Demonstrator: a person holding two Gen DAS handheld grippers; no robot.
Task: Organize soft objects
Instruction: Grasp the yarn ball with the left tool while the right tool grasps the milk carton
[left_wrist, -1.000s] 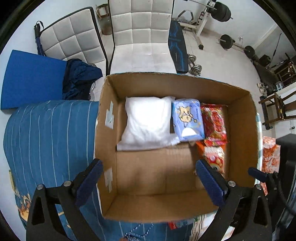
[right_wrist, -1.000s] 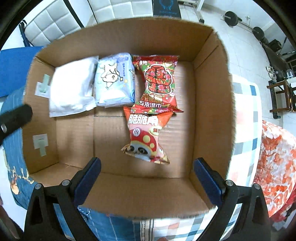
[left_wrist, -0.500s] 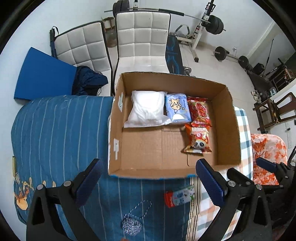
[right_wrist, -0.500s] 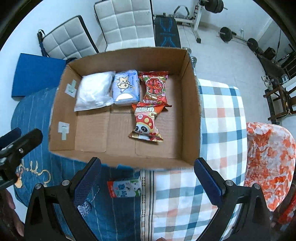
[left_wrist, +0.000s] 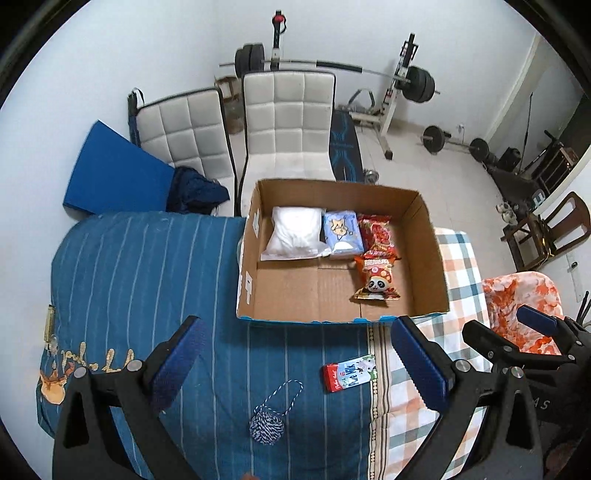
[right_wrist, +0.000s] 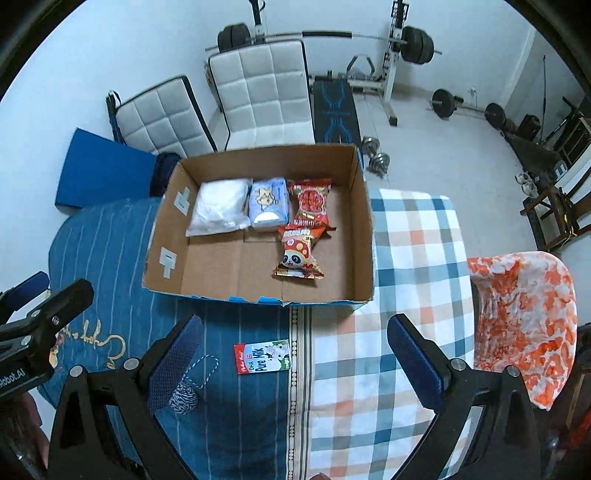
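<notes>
Both grippers have pulled back from the box (right_wrist: 258, 236); the milk carton (right_wrist: 263, 356) lies between the wide-apart fingers of the empty right gripper (right_wrist: 293, 363), and the left gripper (left_wrist: 295, 363) also gapes empty.

Matt corrugated cardboard box (left_wrist: 430, 258), glossy plastic snack packet (left_wrist: 376, 277), woven cloth bedcover (left_wrist: 147, 280)

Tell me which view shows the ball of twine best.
The left wrist view: the ball of twine lies fully exposed on the blue bedspread, loop included. In the right wrist view it sits partly behind one of the right gripper's fingers.
</notes>
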